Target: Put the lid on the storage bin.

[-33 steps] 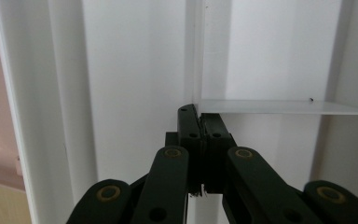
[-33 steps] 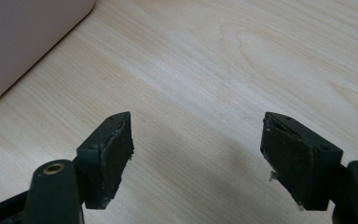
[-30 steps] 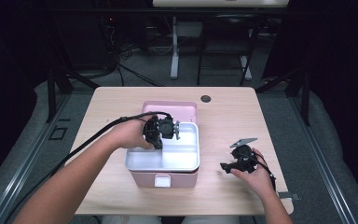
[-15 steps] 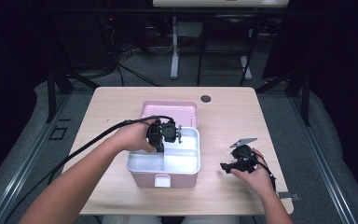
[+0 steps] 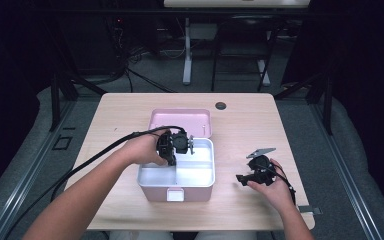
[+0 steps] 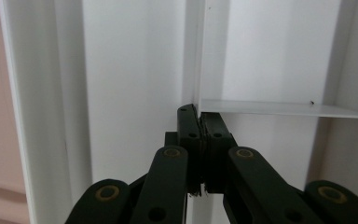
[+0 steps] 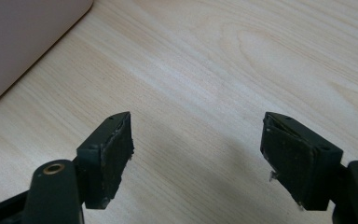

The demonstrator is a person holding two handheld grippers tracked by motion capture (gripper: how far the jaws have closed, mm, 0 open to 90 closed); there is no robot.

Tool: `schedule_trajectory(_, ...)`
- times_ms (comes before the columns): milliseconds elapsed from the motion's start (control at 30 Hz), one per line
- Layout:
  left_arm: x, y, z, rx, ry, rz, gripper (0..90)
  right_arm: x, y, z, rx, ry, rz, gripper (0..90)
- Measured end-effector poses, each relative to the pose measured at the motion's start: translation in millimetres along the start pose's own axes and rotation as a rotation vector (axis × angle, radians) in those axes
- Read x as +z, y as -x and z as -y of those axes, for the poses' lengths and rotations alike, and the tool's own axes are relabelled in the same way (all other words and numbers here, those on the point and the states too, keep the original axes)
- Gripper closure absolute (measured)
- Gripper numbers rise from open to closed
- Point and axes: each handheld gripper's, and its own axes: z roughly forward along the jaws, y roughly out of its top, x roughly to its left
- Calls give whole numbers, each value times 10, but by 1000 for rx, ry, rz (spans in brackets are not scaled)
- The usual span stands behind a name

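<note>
One light wooden table (image 5: 130, 125), bearing one pink box with a white divided tray (image 5: 200, 176) and one pink lid (image 5: 180, 120) behind it. Two handheld grippers: left gripper (image 5: 176, 145), right gripper (image 5: 252, 172). One dark round disc (image 5: 221, 105) near the far edge.

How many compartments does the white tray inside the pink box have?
3, as far as the high view shows. The white tray has one long compartment at the left, where the left gripper reaches, and two smaller ones at the right, back and front.
</note>
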Motion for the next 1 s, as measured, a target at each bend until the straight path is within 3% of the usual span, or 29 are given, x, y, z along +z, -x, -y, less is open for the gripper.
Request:
schedule_trajectory(300, -59, -18, 77, -28, -28, -17, 825, -7, 1, 0, 5, 1, -3, 246)
schedule_trajectory(367, -88, -24, 154, -50, -5, -16, 822, -9, -3, 0, 4, 3, -2, 246)
schedule_trajectory(567, -81, -39, 307, -82, -12, -14, 816, -7, -7, -2, 7, 3, -1, 246)
schedule_trajectory(700, -103, -51, 460, -126, -2, -5, 812, -10, -13, -7, 4, 9, 0, 246)
schedule_trajectory(1000, -118, -29, 641, -173, 30, -23, 805, -72, 1, -39, 10, 31, 3, 246)
